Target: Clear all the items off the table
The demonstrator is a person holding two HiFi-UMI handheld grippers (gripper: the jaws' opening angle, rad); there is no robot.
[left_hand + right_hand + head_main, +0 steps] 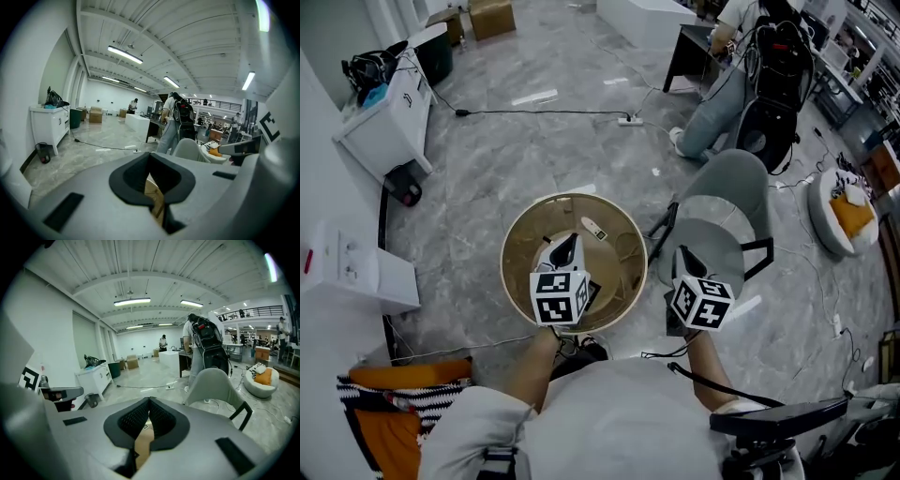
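Left tool point(150, 154) closed, apparently empty.

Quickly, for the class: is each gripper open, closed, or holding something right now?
Left gripper: closed, nothing between its jaws.
Right gripper: closed, nothing between its jaws.

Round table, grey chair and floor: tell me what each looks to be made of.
Round table: probably wood or veneer, matt finish; tan brown top with a paler rim.
Grey chair: likely moulded plastic, smooth; one seamless curved shell on a dark frame.
Floor: polished stone or marble-look tile; grey veining, tile joints and a slight sheen.
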